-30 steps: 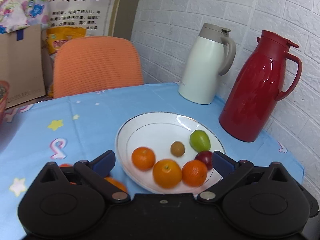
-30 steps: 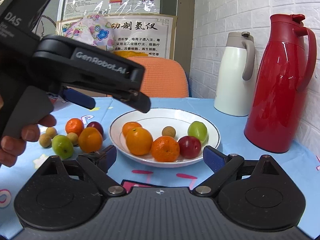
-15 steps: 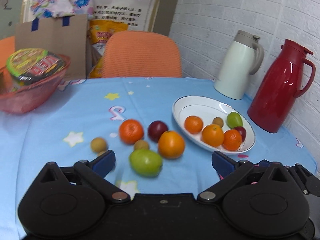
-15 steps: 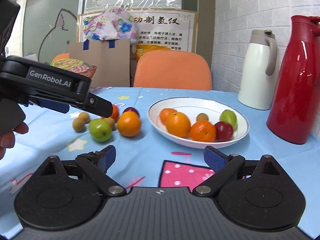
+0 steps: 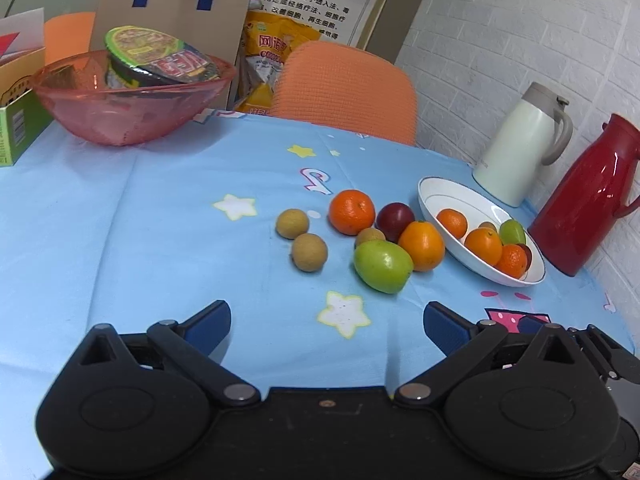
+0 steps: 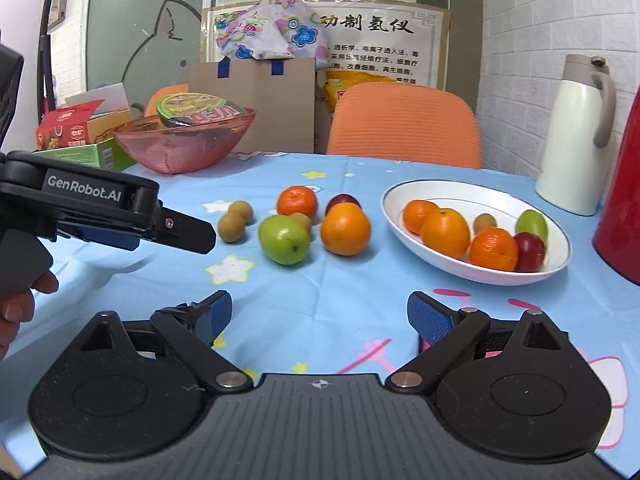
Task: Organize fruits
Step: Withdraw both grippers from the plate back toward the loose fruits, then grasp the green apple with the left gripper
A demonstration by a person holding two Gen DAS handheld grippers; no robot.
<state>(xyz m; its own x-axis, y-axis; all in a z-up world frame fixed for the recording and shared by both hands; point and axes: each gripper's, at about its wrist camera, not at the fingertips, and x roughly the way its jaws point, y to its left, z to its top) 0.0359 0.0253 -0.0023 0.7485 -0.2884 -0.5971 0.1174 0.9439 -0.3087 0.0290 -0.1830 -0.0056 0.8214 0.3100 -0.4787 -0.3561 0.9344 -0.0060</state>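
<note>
A white plate (image 5: 442, 200) (image 6: 448, 192) holds several fruits: oranges, a green fruit, a plum and a small brown fruit. Loose on the blue tablecloth lie a green apple (image 5: 382, 266) (image 6: 283, 239), an orange (image 5: 421, 245) (image 6: 345, 228), a tangerine (image 5: 351, 211) (image 6: 297, 201), a plum (image 5: 395, 216) (image 6: 342, 200) and small brown fruits (image 5: 309, 252) (image 6: 232, 228). My left gripper (image 5: 326, 324) is open and empty, short of the loose fruit; it shows from the side in the right wrist view (image 6: 176, 232). My right gripper (image 6: 319, 316) is open and empty above the cloth.
A white jug (image 5: 522, 152) (image 6: 574, 136) and a red jug (image 5: 588, 200) (image 6: 624, 208) stand behind the plate by the brick wall. A pink bowl (image 5: 128, 96) (image 6: 188, 140) with a noodle cup sits far left. An orange chair (image 5: 348, 92) is behind the table.
My left gripper has pulled back and swung left from over the plate, now facing the loose fruit. My right gripper has drawn back. Both stay open.
</note>
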